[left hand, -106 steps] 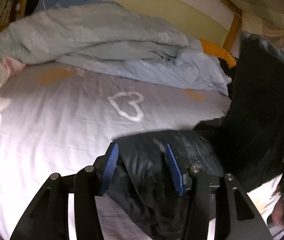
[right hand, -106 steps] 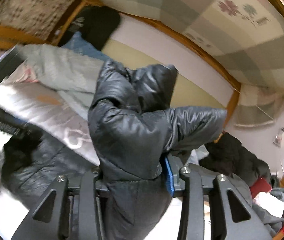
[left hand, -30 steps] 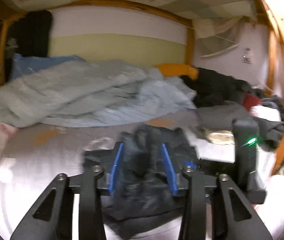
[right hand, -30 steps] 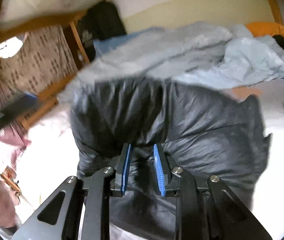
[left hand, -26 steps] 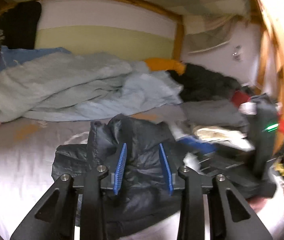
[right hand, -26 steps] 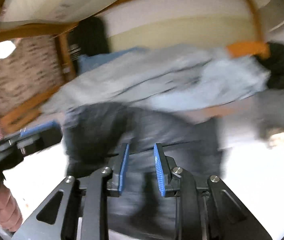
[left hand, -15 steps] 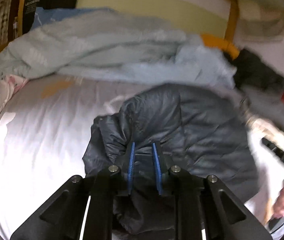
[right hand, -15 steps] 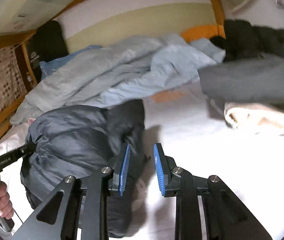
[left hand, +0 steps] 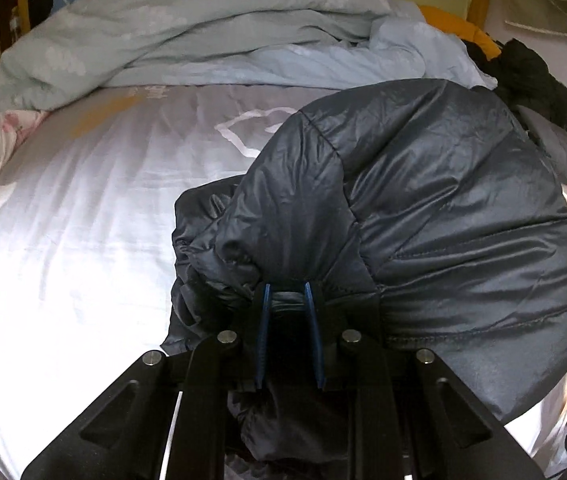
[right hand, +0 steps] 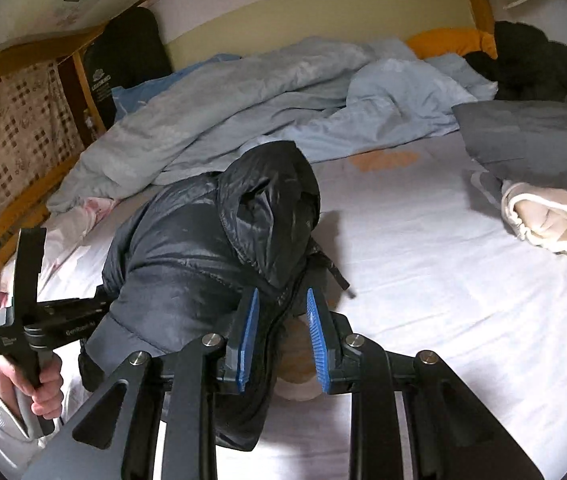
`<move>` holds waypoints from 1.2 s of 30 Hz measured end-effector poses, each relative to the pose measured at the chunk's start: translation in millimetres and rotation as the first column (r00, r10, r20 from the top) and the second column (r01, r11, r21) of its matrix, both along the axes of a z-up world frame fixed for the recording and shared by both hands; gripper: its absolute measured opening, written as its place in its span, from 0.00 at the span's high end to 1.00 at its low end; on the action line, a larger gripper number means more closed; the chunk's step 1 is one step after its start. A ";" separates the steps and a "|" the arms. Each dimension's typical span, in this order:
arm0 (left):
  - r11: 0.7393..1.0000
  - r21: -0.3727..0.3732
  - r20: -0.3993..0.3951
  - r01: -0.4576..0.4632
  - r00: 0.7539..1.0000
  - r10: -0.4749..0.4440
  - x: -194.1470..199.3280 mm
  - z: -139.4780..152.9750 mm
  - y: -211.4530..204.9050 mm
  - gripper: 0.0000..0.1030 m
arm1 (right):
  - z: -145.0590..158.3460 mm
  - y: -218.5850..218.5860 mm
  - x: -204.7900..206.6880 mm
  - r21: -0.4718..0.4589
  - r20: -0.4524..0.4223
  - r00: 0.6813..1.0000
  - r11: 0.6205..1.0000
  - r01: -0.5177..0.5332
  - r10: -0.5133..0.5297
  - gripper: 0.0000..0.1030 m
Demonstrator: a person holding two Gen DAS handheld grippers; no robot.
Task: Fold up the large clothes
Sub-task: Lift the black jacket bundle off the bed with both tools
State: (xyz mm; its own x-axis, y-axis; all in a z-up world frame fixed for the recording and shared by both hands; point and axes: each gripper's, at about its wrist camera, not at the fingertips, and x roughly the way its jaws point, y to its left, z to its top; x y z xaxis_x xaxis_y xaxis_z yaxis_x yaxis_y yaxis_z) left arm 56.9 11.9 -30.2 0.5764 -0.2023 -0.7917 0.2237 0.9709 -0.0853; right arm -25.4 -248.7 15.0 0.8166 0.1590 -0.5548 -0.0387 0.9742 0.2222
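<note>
Item: dark quilted, shiny puffer jacket (left hand: 435, 216), bunched on the white-sheeted bed (left hand: 67, 240). Left claw (left hand: 286, 300) pinches a gathered edge; right claw (right hand: 279, 312) narrow, zipper edge between its pads. Handling advice: draw both edges apart, lay flat, then fold.

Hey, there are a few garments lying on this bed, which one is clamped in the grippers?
The shiny black quilted puffer jacket. The grey garment and cream garment lie untouched at the right side of the bed.
</note>
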 end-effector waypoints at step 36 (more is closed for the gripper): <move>0.943 -0.283 -0.089 -0.176 0.984 0.156 -45.7 -27.0 21.3 0.30 | -78.9 -7.8 44.0 0.411 -0.234 0.928 0.894 -0.177 0.291 0.30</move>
